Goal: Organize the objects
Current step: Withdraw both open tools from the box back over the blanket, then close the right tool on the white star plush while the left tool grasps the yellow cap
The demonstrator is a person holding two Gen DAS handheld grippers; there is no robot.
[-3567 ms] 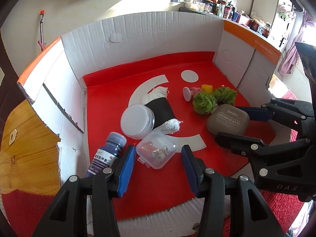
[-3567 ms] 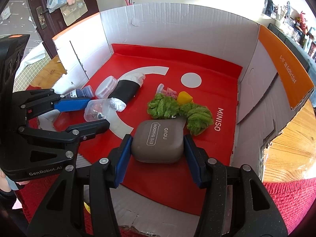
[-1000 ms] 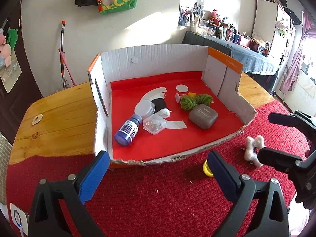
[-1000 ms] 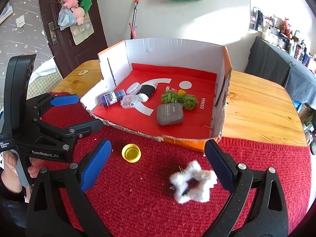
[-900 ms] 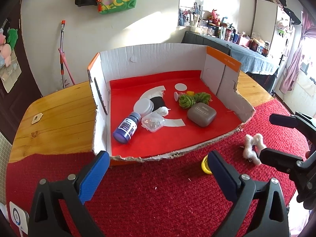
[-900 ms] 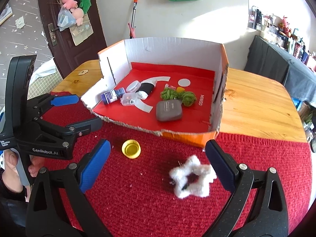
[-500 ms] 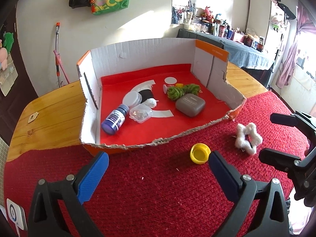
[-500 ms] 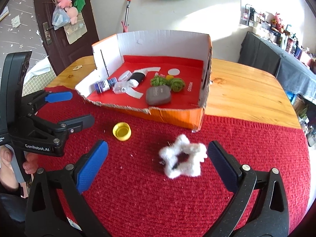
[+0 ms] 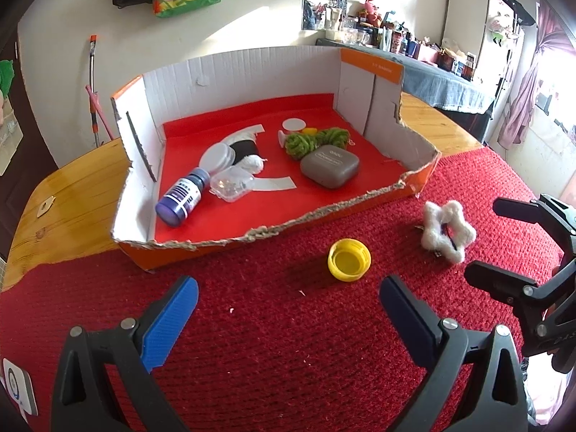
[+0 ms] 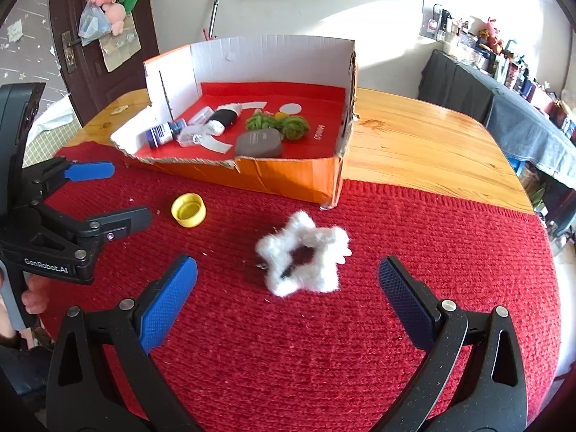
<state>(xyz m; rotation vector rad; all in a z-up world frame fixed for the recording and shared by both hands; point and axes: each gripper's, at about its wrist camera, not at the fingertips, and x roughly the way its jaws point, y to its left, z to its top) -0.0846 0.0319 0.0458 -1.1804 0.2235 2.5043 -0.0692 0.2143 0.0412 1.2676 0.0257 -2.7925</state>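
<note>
A white fluffy star hair clip [image 10: 304, 255] lies on the red knitted mat just ahead of my right gripper [image 10: 288, 297], which is open and empty. It also shows in the left wrist view [image 9: 446, 230]. A yellow bottle cap [image 9: 348, 260] lies on the mat ahead of my left gripper [image 9: 288, 309], which is open and empty. The cap also shows in the right wrist view [image 10: 188, 210]. The cardboard box [image 9: 381, 194] with a red floor holds a grey case [image 9: 329, 166], a blue bottle [image 9: 183, 194], a clear plastic case [image 9: 232, 183], green yarn [image 9: 316, 140] and other small items.
The red mat [image 9: 288, 360] covers the near part of a wooden table [image 10: 424, 151]. The box stands at the mat's far edge. A dark door [image 10: 90, 36] and a cluttered shelf [image 10: 504, 68] are in the background.
Both grippers have drawn back out of the box and let go of the clear case and the grey case. They have since sunk lower toward the mat, closer to the cap and the star clip.
</note>
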